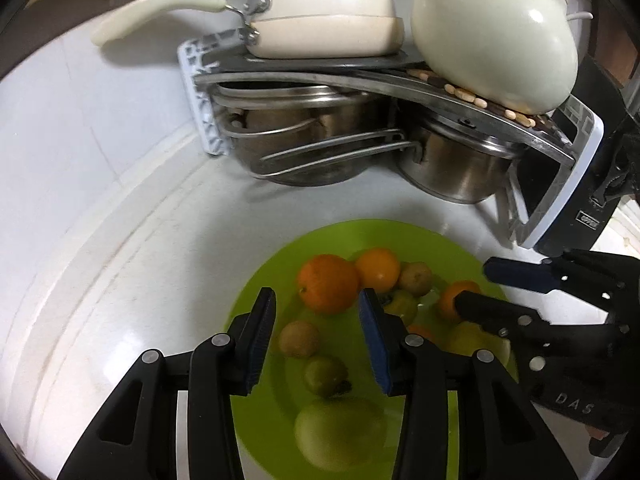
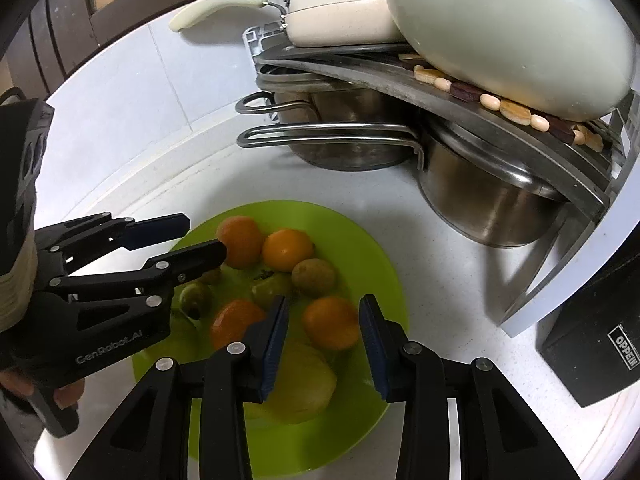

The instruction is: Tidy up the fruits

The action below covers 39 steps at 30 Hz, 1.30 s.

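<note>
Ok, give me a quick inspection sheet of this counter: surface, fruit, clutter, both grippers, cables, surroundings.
Surface: white countertop, bare around the plate.
Job's things: green plate holding oranges, small brown fruits and green-yellow ones.
Clutter: steel pots under a rack; cream pans and a white pot on top.
Grippers: left gripper and right gripper both over the plate, jaws apart, nothing held.
Cables: nothing seen.
Surroundings: black box at right.

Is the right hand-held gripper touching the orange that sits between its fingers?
Apart. In the right wrist view the right hand-held gripper frames the orange, with green plate visible between the fruit and each blue pad.
</note>
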Each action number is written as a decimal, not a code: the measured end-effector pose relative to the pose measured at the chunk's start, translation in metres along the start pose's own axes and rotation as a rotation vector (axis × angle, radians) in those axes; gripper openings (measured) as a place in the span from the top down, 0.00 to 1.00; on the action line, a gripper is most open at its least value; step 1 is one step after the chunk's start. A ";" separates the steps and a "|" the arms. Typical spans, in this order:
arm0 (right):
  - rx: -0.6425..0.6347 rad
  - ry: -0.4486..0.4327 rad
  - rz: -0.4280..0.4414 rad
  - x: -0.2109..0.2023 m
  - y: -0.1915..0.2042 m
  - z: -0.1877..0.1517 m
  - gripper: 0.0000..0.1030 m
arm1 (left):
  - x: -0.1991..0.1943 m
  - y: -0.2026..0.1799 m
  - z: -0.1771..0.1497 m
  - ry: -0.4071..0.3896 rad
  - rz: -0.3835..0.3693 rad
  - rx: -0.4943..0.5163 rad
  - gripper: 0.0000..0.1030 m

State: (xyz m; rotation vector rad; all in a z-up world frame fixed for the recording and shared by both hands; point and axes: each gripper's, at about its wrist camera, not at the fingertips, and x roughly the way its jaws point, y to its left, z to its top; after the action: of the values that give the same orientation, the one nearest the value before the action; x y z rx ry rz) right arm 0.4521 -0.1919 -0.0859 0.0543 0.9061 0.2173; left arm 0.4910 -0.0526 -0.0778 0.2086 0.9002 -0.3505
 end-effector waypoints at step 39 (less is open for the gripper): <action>0.007 -0.334 -0.139 -0.223 0.058 -0.124 0.27 | -0.241 -0.044 -0.137 -0.297 0.144 -0.153 0.05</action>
State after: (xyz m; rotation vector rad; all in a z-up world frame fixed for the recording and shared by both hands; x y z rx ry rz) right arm 0.2125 -0.1878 0.0182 0.0325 0.5749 0.0720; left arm 0.2368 0.0017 0.0292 0.0765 0.6115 -0.1711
